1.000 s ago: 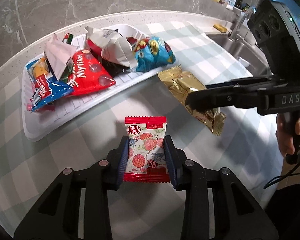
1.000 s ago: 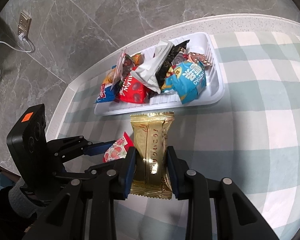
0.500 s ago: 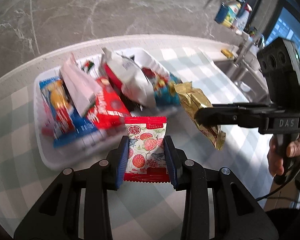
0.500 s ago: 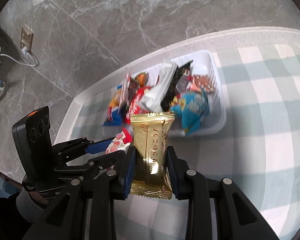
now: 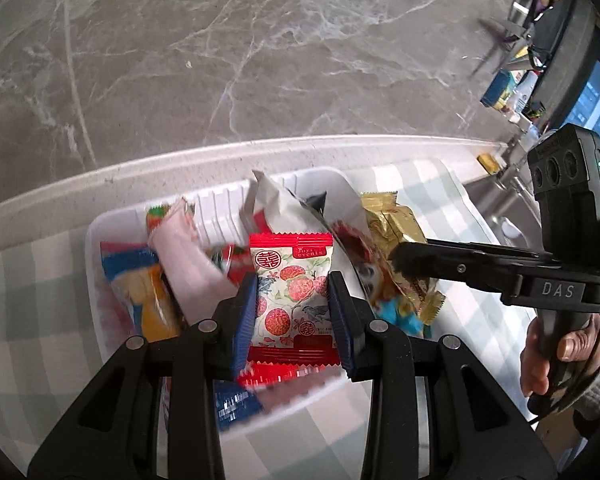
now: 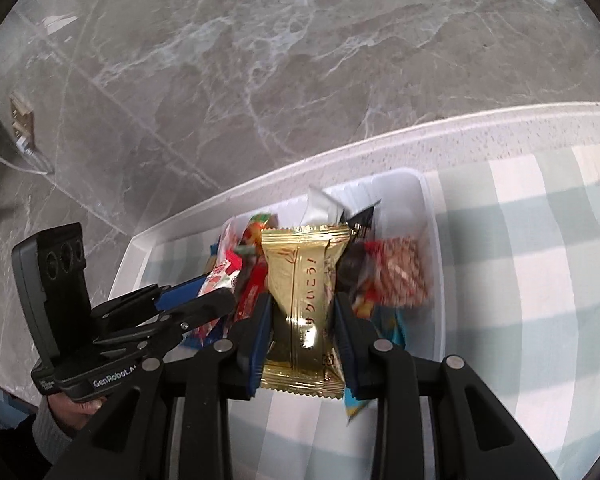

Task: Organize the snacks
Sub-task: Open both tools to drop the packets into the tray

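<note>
Both tongs carry a snack packet over the white tray.

The left tongs [image 5: 292,312] are clamped on the red-and-white lychee packet [image 5: 290,300] – its blue pads press the packet's two long sides and it stands upright between them, above the heaped snacks in the white tray [image 5: 96,240]. The right tongs [image 6: 302,328] grip the gold packet [image 6: 304,300] the same way, held upright over the tray's right half; in the left wrist view that gold packet [image 5: 396,232] hangs from the black jaws just right of the lychee one, apart from it. The tray sits on the desk's green-and-white checked cloth [image 6: 532,240], near the desk's pale rear edge – beyond it is grey marble wall. A hand [image 5: 548,356] grips the right handle.
</note>
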Tool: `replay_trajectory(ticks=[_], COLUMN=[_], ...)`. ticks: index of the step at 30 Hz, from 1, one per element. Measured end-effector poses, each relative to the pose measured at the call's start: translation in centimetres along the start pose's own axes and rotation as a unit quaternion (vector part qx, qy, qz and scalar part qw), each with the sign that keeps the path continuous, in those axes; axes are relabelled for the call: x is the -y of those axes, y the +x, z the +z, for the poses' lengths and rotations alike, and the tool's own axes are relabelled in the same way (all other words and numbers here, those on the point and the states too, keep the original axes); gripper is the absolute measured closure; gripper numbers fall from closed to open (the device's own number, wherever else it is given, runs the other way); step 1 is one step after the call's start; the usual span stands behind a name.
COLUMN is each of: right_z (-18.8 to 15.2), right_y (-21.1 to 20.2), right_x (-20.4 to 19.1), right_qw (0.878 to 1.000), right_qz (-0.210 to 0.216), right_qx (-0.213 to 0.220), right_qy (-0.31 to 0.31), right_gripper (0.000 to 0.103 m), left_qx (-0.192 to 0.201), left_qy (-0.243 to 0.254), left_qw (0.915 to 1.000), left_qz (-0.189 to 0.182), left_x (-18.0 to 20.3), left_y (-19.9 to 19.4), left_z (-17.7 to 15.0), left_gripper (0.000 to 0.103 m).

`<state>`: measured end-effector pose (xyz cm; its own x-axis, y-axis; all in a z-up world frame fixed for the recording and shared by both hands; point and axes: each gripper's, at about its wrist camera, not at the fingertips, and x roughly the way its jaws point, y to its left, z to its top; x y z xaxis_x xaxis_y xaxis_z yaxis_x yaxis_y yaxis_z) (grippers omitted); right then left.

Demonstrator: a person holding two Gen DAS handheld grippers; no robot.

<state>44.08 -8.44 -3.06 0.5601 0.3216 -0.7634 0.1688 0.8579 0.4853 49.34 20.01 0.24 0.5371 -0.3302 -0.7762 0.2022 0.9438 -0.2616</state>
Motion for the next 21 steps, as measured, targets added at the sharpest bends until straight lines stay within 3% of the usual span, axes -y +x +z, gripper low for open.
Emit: replay_trajectory(ticks=[6,10,21], right_z=[1.5,1.5,-2.6], right_y=[1.6,1.7,-2.7], right_x=[0.5,0.3,-1.3], right_qw=[1.0,0.999,0.996], right_qz=[-0.025,-0.033,-0.045], right_qx=[0.002,0.013,0.06], right_qy=[-0.009,-0.017,-0.046], right_gripper=[0.068,0.056,0.047], left_qx=[0.005,0.016,0.048], left_qy=[-0.014,-0.017,-0.018], left_qw=[0.9998,0.9996,0.9983], left_qz=[0.016,0.018,0.027], left_x=[-0.4,-0.3,0.9], left_y=[1.8,1.9,-1.7], left_z=[1.6,1.7,-0.4], left_gripper=[0.068,0.051,0.04])
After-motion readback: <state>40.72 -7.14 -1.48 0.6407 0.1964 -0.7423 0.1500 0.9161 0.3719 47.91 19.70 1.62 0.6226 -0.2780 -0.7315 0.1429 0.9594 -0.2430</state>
